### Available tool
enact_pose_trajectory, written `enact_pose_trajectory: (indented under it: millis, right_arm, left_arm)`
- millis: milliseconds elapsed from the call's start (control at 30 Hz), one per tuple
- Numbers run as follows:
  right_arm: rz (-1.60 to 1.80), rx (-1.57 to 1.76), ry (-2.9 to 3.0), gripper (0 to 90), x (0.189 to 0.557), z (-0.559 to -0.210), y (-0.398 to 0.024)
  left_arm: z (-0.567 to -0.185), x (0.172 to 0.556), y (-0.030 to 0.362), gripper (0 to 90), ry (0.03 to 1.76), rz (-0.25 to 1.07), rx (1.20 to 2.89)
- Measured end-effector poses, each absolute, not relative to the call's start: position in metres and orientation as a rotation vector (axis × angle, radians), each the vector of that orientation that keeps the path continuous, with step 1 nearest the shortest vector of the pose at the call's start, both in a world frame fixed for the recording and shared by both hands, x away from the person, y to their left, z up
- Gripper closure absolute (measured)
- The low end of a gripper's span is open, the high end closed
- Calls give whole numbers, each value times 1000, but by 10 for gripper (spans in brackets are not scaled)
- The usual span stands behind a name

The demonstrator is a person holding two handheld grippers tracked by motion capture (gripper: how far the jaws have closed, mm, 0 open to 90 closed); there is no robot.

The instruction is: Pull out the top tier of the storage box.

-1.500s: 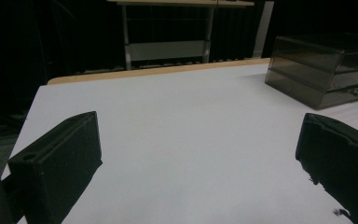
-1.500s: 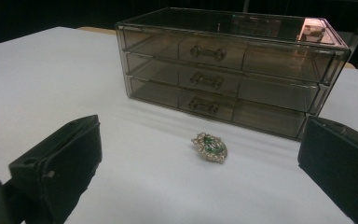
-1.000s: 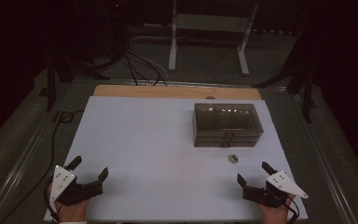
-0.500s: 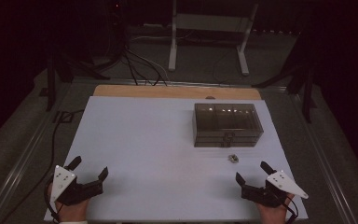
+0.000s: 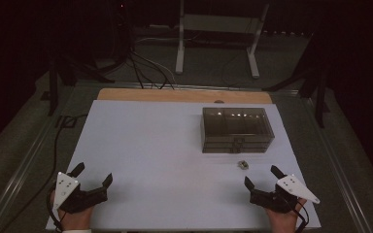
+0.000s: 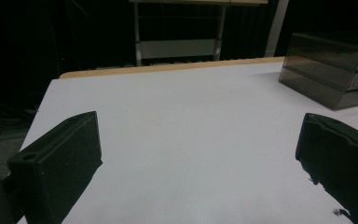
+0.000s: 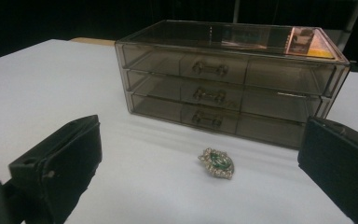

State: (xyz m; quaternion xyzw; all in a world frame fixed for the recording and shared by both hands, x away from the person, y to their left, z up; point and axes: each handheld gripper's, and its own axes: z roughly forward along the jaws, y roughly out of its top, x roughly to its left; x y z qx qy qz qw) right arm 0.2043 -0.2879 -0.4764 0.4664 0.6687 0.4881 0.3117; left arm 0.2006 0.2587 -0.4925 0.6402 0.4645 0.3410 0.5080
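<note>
- Near the drawer box [image 7: 228,84], just in front of it, lies a small green-stoned brooch [image 7: 216,163].
- Likely light, stiff, delicate; pinch its rim.
- Left gripper [image 5: 93,180] and right gripper [image 5: 262,177] gape wide, empty.

High view overlooks the table [image 5: 175,145]; gripper views skim it, facing forward.

Change vs 1.0 s and 0.5 s ago: minimal. Right gripper [image 5: 263,176] has crept slightly down and toward the near table edge over the interval, approx. same heading, jaws as wide apart as before. Left gripper [image 5: 93,173]: tiny drift toward the near edge, barely detectable, jaws equally spread. No other shift detectable btwn frames.
</note>
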Motion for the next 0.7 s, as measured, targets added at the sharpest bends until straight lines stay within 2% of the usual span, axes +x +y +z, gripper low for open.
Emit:
enact_pose_trajectory:
  millis: [700]
  right_arm:
    - [1278,1239,1759,0,222,-462,-282]
  left_arm:
    - [-496,204,258,11,1129,822,1556]
